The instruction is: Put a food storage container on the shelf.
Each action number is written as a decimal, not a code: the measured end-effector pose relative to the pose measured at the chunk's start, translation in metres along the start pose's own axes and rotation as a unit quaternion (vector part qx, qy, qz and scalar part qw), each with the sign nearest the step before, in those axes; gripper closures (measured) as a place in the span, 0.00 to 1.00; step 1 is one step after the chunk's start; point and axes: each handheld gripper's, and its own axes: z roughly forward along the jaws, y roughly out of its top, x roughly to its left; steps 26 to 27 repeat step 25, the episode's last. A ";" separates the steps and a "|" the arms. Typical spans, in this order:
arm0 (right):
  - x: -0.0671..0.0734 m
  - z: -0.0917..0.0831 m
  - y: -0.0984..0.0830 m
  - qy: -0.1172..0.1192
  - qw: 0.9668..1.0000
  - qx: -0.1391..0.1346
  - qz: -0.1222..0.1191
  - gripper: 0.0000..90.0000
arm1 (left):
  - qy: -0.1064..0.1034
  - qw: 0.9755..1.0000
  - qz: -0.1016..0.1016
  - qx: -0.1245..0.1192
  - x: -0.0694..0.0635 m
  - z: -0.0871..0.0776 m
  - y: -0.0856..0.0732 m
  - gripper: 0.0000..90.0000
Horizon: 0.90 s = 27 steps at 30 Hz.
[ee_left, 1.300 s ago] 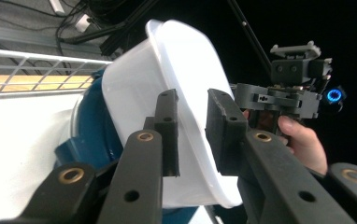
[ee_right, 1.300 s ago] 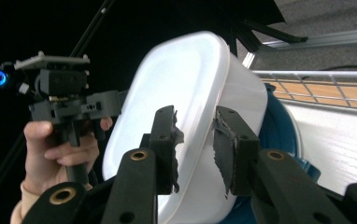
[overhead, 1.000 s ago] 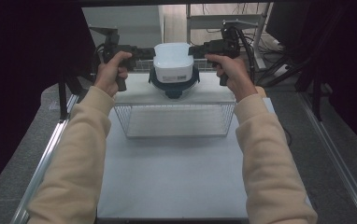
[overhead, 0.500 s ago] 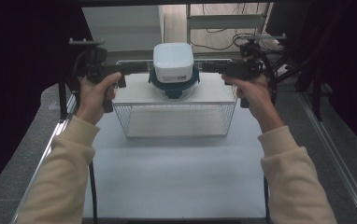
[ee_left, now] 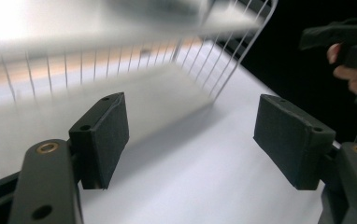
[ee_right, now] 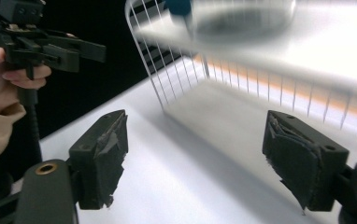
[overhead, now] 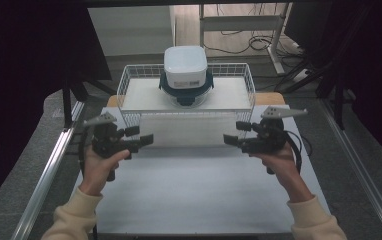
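At the far edge of the table (overhead: 199,200), in the high view, a white wire basket (overhead: 129,80) stood with a lidded container (overhead: 185,67) inside it, white on top with a dark blue collar and clasps. Nearer the person, the left gripper (overhead: 146,140) hung beside the basket's front left corner and the right gripper (overhead: 230,139) beside its front right corner, their tips facing each other across the basket's front wall and clear of it. Each was carried in a hand, cream sleeves entering from the near edge.

Along the left gripper view, the two black jaws stood wide apart, having just been opening, with only bare white table between them. The basket's wires (ee_left: 204,70) rose blurred beyond them, and the other hand (ee_left: 354,70) with its gripper showed at the upper right.

Along the right gripper view, the jaws likewise gaped, just opened, nothing between the worn pads (ee_right: 106,158). The basket corner (ee_right: 158,60) and the blurred container (ee_right: 242,18) lay beyond, the other gripper (ee_right: 50,46) at upper left.
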 end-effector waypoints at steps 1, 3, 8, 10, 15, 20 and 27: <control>-0.001 0.001 -0.012 -0.004 1.000 0.007 0.000 0.23 | 0.001 1.000 -0.001 0.006 0.001 0.002 -0.007 0.28; -0.003 0.002 -0.028 -0.005 1.000 0.016 0.004 0.22 | 0.017 1.000 0.007 0.014 -0.001 0.006 -0.023 0.28; -0.012 0.001 -0.068 -0.014 0.999 0.035 0.027 0.21 | 0.019 0.999 0.008 0.029 0.000 0.009 -0.053 0.28; -0.015 0.003 -0.082 -0.017 0.998 0.049 0.039 0.21 | 0.026 0.999 -0.003 0.036 0.001 0.011 -0.062 0.29; -0.021 0.008 -0.099 -0.040 0.995 0.077 0.048 0.21 | 0.043 0.998 0.007 0.054 0.002 0.016 -0.071 0.29; -0.020 0.007 -0.098 -0.042 0.996 0.067 0.043 0.21 | 0.043 0.998 -0.007 0.047 0.008 0.013 -0.071 0.29; -0.021 0.007 -0.099 -0.048 0.996 0.066 0.039 0.19 | 0.051 0.998 -0.004 0.045 0.011 0.012 -0.073 0.28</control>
